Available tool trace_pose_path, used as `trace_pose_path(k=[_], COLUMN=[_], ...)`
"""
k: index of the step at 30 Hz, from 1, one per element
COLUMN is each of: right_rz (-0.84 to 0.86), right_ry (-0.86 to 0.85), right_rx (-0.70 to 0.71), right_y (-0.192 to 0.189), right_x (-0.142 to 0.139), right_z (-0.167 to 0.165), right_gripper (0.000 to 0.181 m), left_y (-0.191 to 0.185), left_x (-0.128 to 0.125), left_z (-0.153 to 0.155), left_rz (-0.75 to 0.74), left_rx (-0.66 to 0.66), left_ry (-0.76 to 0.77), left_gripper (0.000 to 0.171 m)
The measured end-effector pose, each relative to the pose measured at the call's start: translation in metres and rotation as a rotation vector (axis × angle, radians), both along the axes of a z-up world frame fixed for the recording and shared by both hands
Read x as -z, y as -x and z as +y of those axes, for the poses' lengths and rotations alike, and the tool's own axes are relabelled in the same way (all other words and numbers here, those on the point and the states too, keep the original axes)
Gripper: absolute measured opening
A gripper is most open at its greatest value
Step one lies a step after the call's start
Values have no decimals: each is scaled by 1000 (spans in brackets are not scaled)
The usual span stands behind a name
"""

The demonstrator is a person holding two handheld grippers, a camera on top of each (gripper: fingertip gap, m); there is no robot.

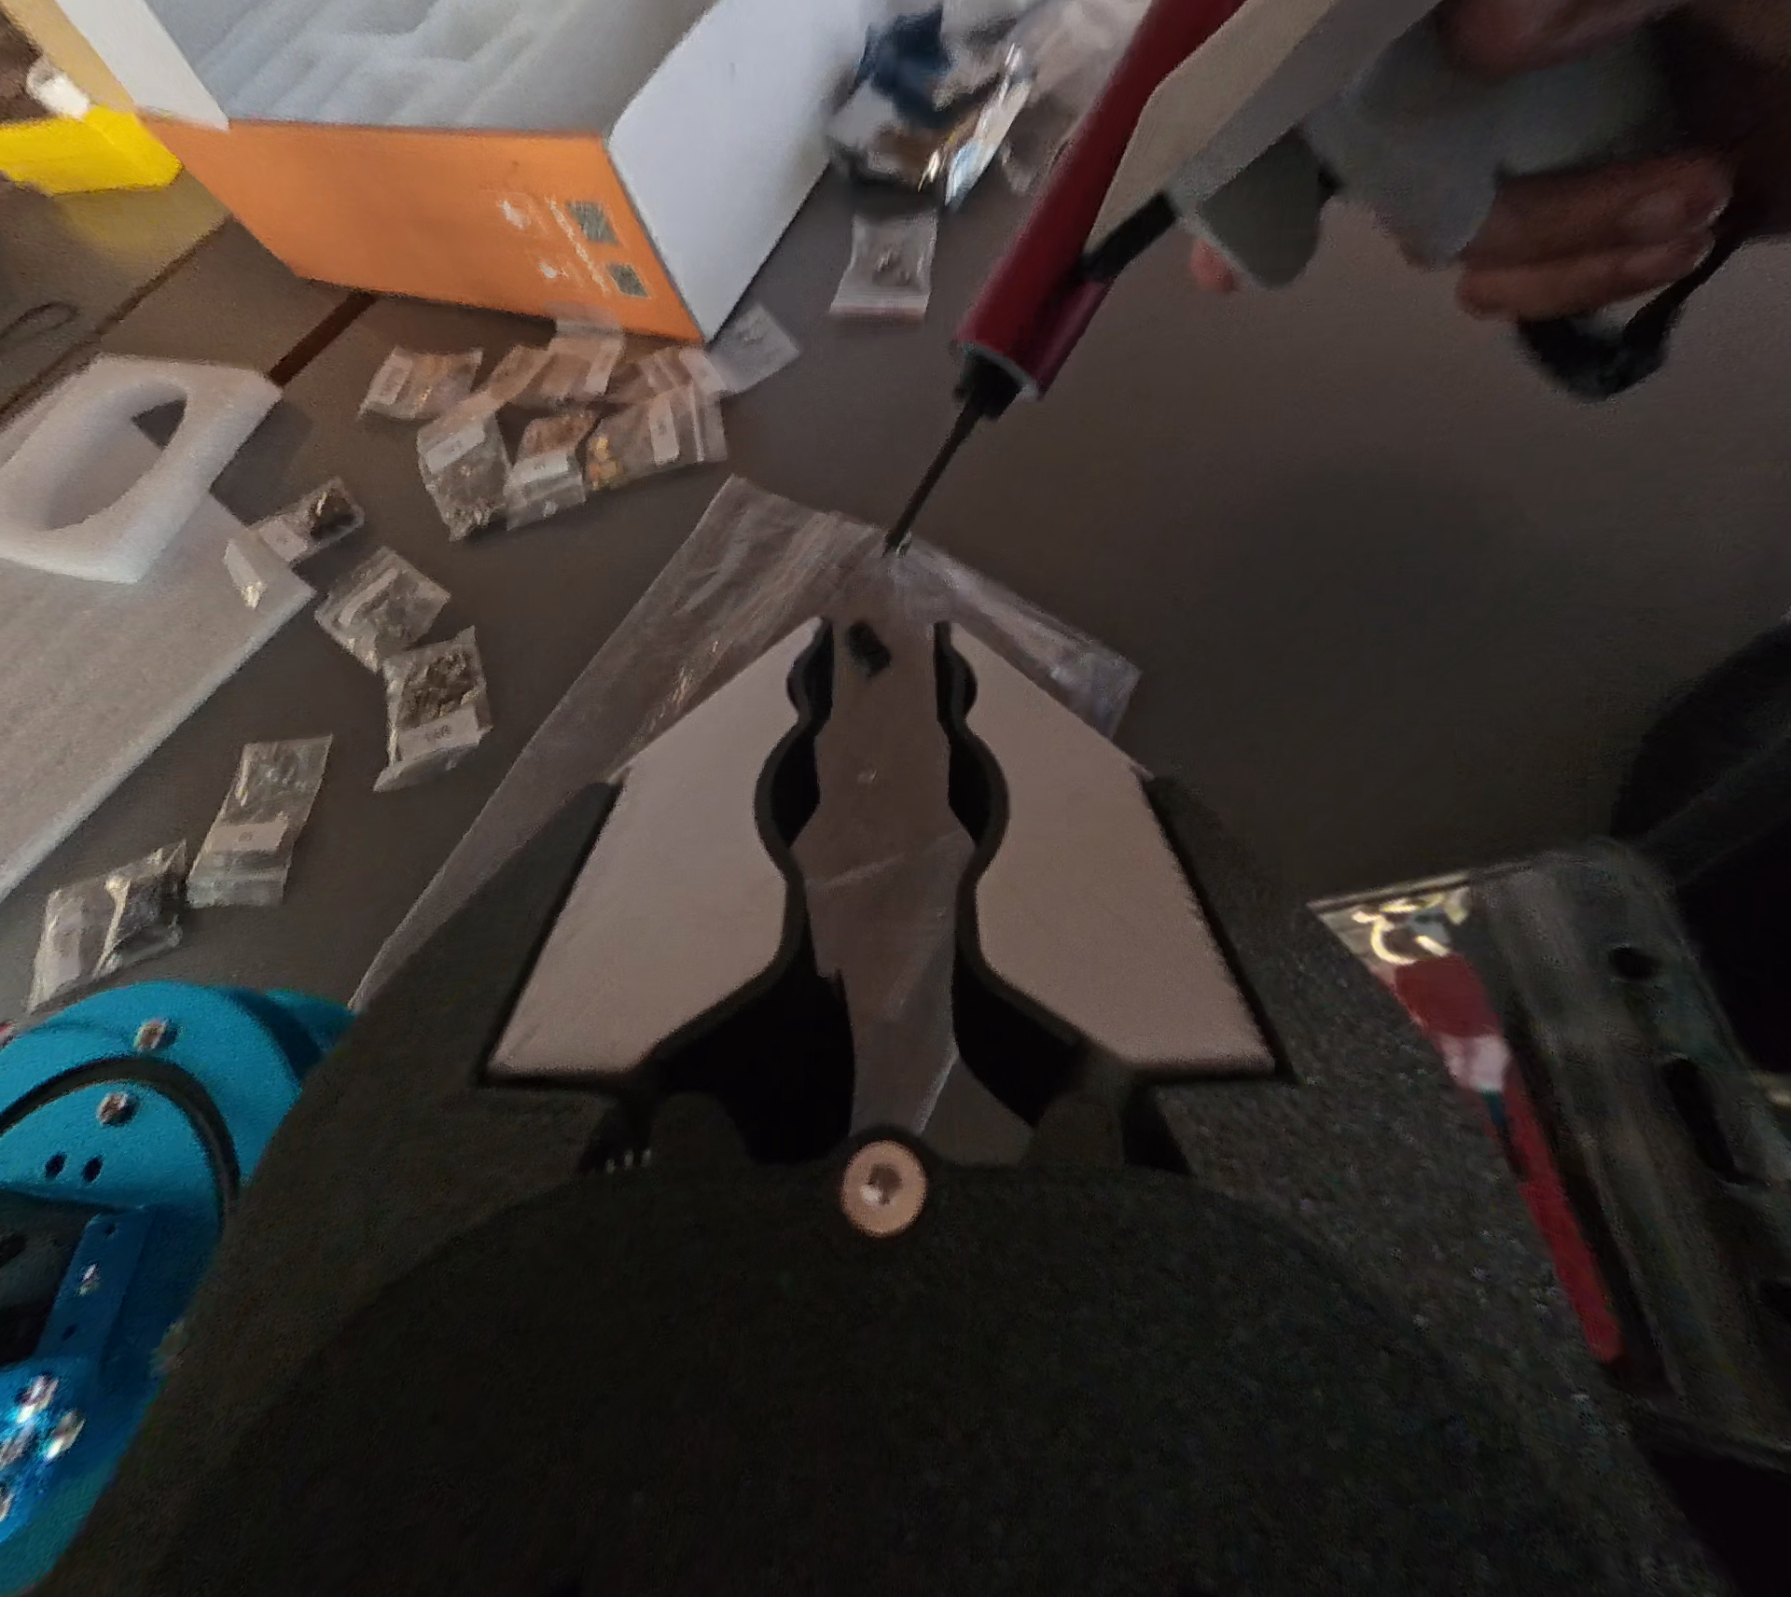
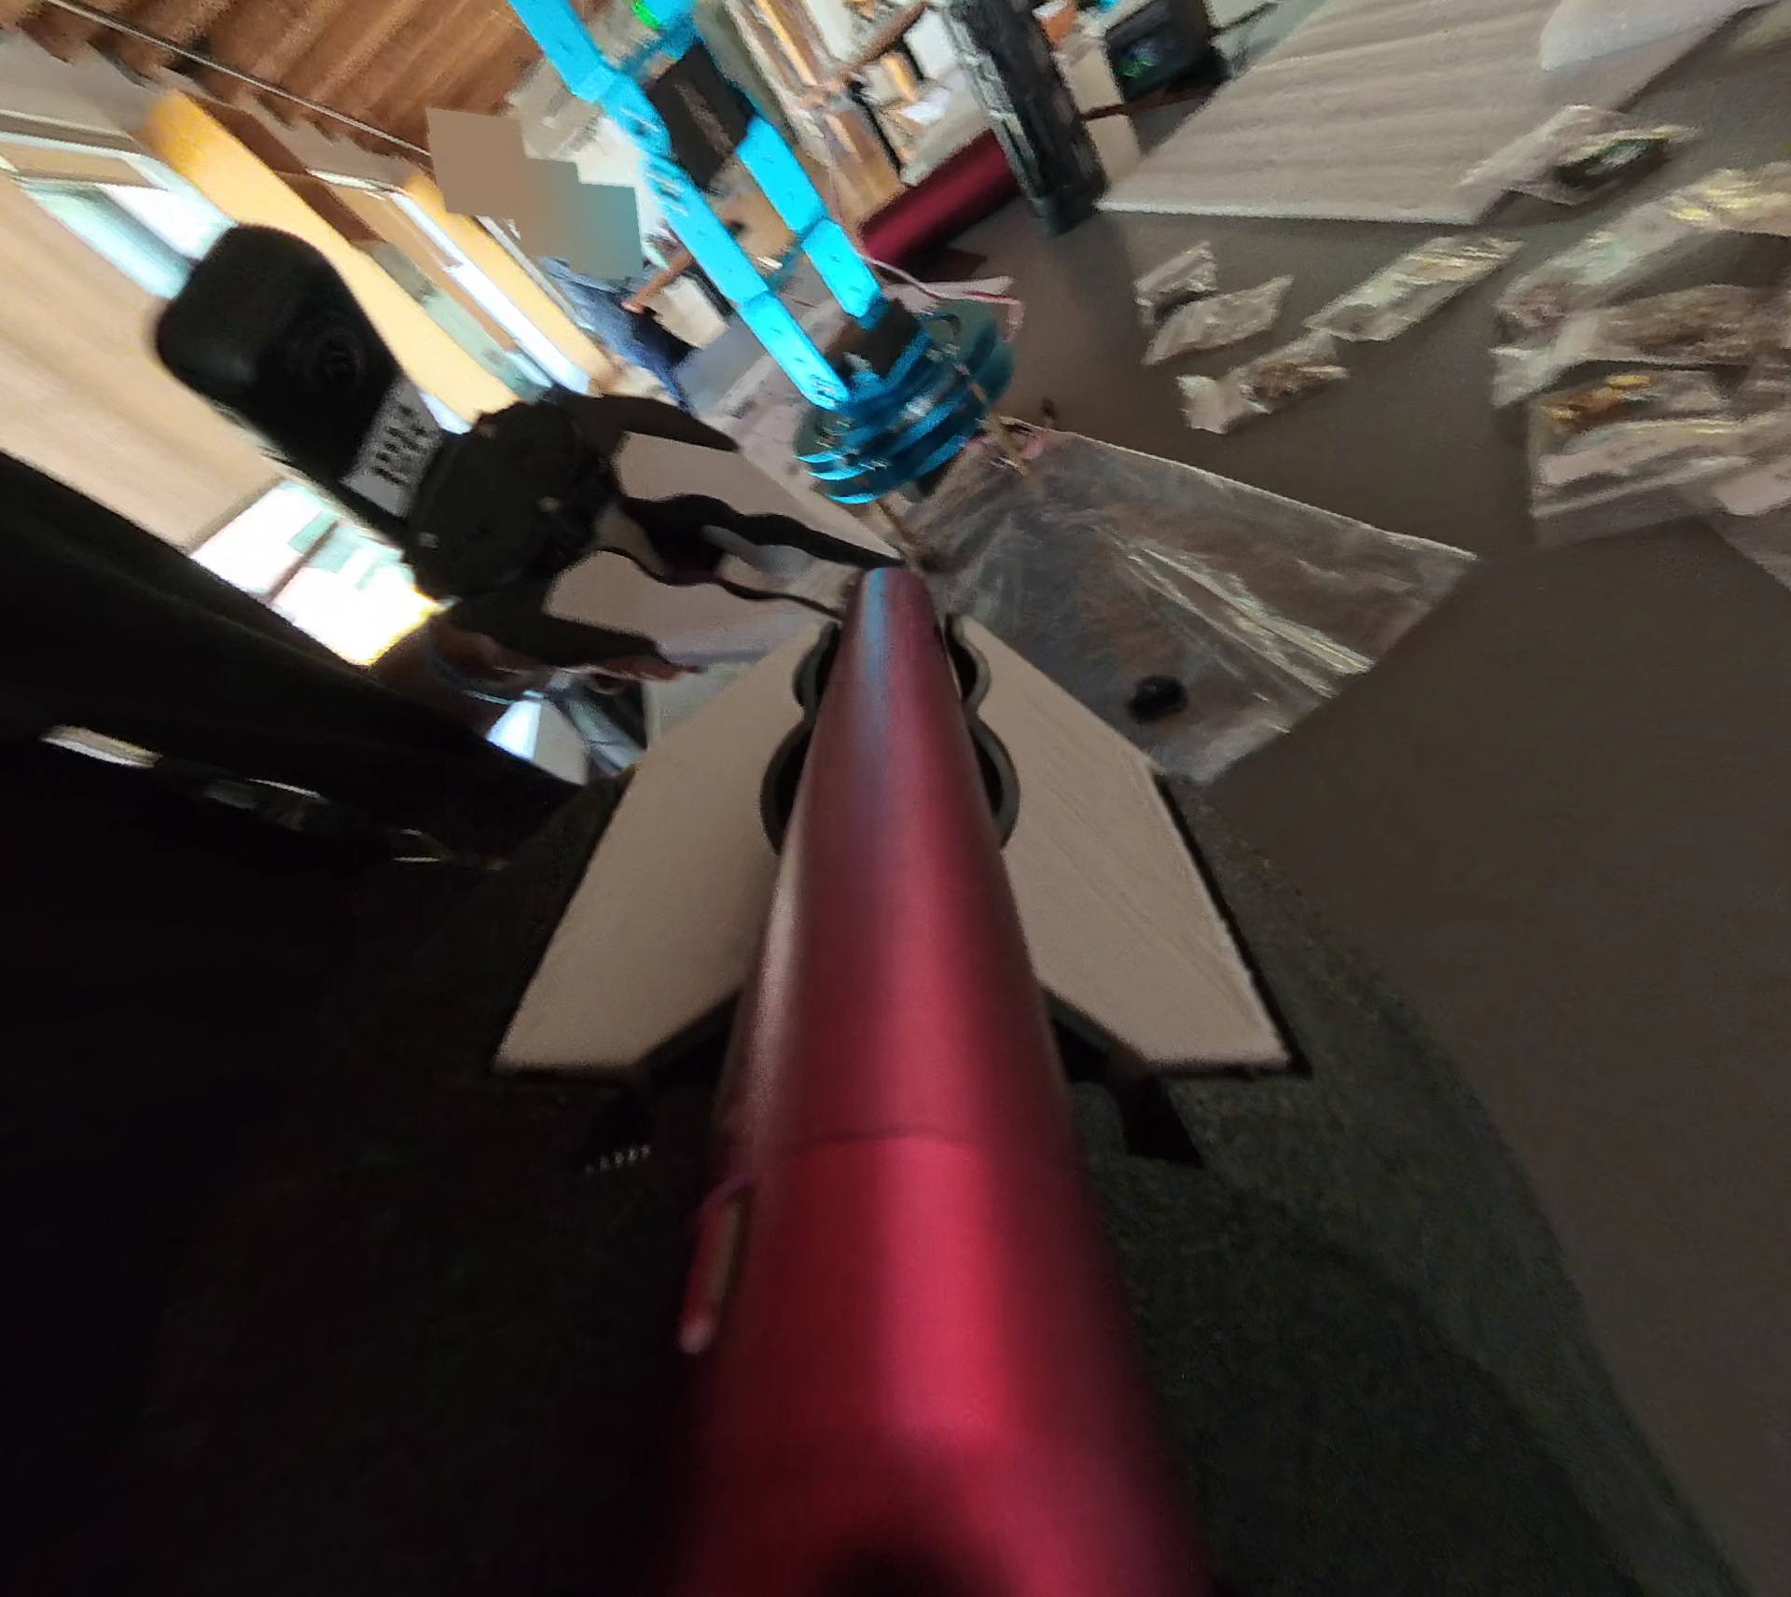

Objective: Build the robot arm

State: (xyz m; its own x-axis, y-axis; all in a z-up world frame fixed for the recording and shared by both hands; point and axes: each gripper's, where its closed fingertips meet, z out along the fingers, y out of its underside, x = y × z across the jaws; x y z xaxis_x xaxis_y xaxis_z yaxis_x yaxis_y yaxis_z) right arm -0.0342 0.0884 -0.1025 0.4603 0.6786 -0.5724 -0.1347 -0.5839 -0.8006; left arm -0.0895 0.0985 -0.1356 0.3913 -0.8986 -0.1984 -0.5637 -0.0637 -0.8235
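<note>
between the left gripper [image 1: 884, 639] fingers a clear plastic bag [image 1: 756, 581] is pinched at its middle, its ends draping to either side above the grey table [image 1: 1357, 581]. a small dark part [image 1: 865, 647] sits inside the bag by the pinch. the right gripper [image 2: 887, 630] is pressed together around a red screwdriver [image 2: 872, 1017], whose long axis runs along the fingers; its thin bit [image 1: 926, 484] meets the bag at the pinch, just beyond the left fingertips. in the left wrist view the screwdriver comes down from upper right, so the bag lies straight ahead of the tool tip, and the two grippers meet nearly at right angles. whether the bit has pierced the film cannot be told.

a blue metal arm assembly [image 2: 901, 407] stands just behind the bag, close to the tip. small packets of hardware [image 1: 455, 465] are scattered left of the bag, near an orange-and-white box [image 1: 465, 213] and a white foam block [image 1: 126, 465]. bare table lies to the right of the bag.
</note>
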Motion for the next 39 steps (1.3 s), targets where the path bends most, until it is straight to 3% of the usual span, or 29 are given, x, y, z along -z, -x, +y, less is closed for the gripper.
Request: trace_pose_path(k=[5,9,13,20,24,26,29,32,39], right_rz=[-299,-370,-373,-254,-247,-260,-255,-217,-604], right_ry=[36,39,29,29,-16,-26,-49,-61,-35], right_rx=[87,92,75,107,106,120,159,203,74], right_y=[-31,-39,-46,-61,-61,-67,-85,-114,-139], right_x=[64,80,77,56,49,49,46,36,75], right_z=[10,10,5,-4,-8,-10,-16,-24,-29], right_gripper=[23,23,24,23,23,21,23,30,23], left_y=[43,56,30,-76,-123,-135,-144,-144,-165], left_x=[45,51,44,33,37,38,44,53,60], left_z=[25,17,6,-10,-19,-13,-16,2,20], left_rz=[200,161,150,68,97,128,194,308,454], left_rx=[-200,-222,-107,157,295,286,372,387,536], left_ry=[44,111,52,-44,-147,-238,-310,-468,-810], left_gripper=[20,21,24,40,39,24,21,21,21])
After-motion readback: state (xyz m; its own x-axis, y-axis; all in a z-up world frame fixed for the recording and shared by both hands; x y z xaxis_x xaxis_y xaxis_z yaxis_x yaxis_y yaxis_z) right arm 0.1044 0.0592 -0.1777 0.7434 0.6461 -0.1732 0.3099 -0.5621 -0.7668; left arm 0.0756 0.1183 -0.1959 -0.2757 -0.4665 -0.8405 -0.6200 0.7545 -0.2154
